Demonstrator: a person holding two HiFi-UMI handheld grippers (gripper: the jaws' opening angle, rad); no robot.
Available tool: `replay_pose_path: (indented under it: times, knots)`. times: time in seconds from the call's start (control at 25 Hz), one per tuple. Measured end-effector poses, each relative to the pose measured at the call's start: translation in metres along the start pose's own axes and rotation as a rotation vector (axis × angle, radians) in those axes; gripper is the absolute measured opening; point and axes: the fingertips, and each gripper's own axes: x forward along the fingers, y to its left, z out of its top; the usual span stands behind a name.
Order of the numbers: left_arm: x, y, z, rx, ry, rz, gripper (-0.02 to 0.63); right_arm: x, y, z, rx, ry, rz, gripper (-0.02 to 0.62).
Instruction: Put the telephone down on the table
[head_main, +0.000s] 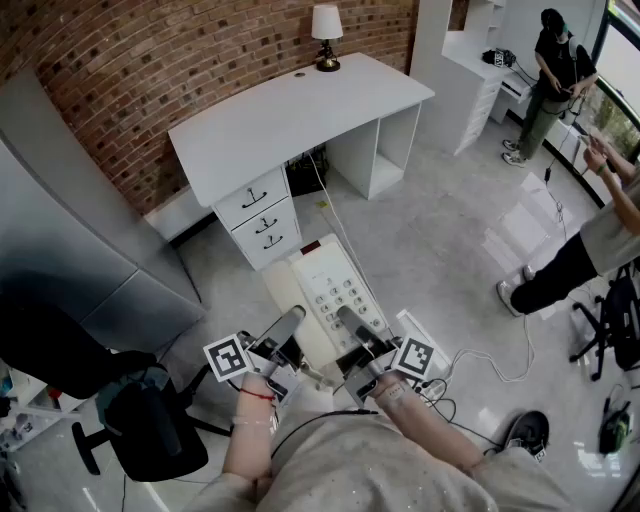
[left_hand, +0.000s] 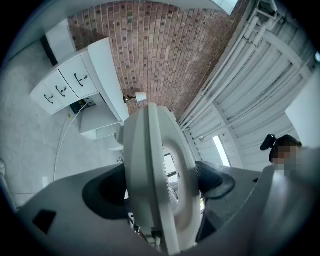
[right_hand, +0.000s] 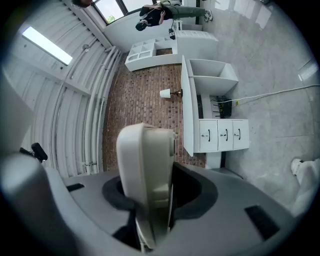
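A cream desk telephone with a keypad hangs in the air over the floor, in front of the white table. My left gripper is shut on its left side and my right gripper on its right side. In the left gripper view the telephone stands edge-on, with the dark pads of the left gripper pressed against it. The right gripper view shows the telephone edge-on too, clamped in my right gripper. The table lies ahead, apart from the telephone.
A small lamp stands at the table's far edge, and drawers face me. A black office chair sits at my lower left beside a grey cabinet. White cables trail on the floor. Two people are at the right.
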Motion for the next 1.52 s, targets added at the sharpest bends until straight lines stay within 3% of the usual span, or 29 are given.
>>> replay_pose_path:
  times: [0.52,0.88,1.24,1.52]
  knots:
    - [-0.001,0.0,0.005,-0.022,-0.003,0.0,0.422,0.007,0.002,-0.001,-0.01,0.007,0.011,0.169]
    - [0.01,0.013,0.045,0.018,0.027,-0.014,0.42,0.046,-0.008,0.009,-0.029,-0.001,0.011,0.169]
    - [0.039,0.024,0.066,0.015,0.057,-0.053,0.42,0.065,-0.015,0.034,-0.023,-0.033,-0.008,0.169]
    - [0.049,0.041,0.107,-0.011,0.094,-0.036,0.422,0.107,-0.02,0.041,-0.019,-0.068,-0.008,0.169]
